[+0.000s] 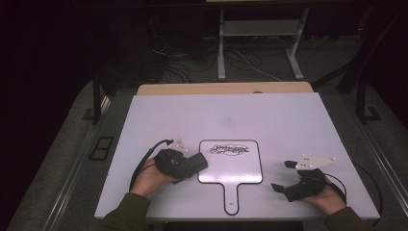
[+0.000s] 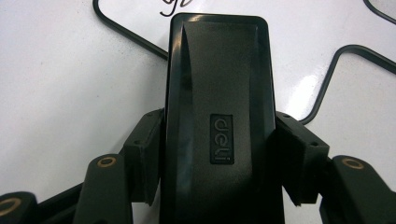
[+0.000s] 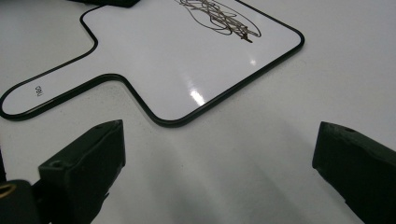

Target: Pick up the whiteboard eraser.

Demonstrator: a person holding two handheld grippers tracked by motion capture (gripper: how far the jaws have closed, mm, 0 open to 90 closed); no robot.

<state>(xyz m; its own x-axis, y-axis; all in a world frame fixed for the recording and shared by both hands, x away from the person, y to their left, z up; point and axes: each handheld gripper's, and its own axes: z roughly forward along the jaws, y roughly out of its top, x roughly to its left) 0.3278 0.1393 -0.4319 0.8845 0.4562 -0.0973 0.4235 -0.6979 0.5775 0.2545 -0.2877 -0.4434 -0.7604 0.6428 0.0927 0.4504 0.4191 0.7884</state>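
The white desk (image 1: 298, 125) carries a small paddle-shaped whiteboard (image 1: 231, 169), lying flat between the two claws with its handle pointing toward the person. A black scribble (image 1: 229, 149) sits near the board's far edge, ahead and slightly to the right of the left claw.

The left claw (image 1: 196, 162) is clamped on a black eraser block (image 2: 217, 116); in the left gripper view both pads press against the block's long sides, and the block juts forward past the jaws toward the board's rim. In the high view the eraser's front end lies at the board's left edge, near the scribble but not yet on it.

The right claw (image 1: 284, 175) rests on the desk just off the board's right side, jaws spread wide with nothing between them.

The step in hand looks like the pickup being done and the wiping about to begin. The next move would call for carrying the eraser forward and right onto the scribble, its felt face flat on the board, and rubbing across the marks. The free right claw could steady the board so that it does not slide.
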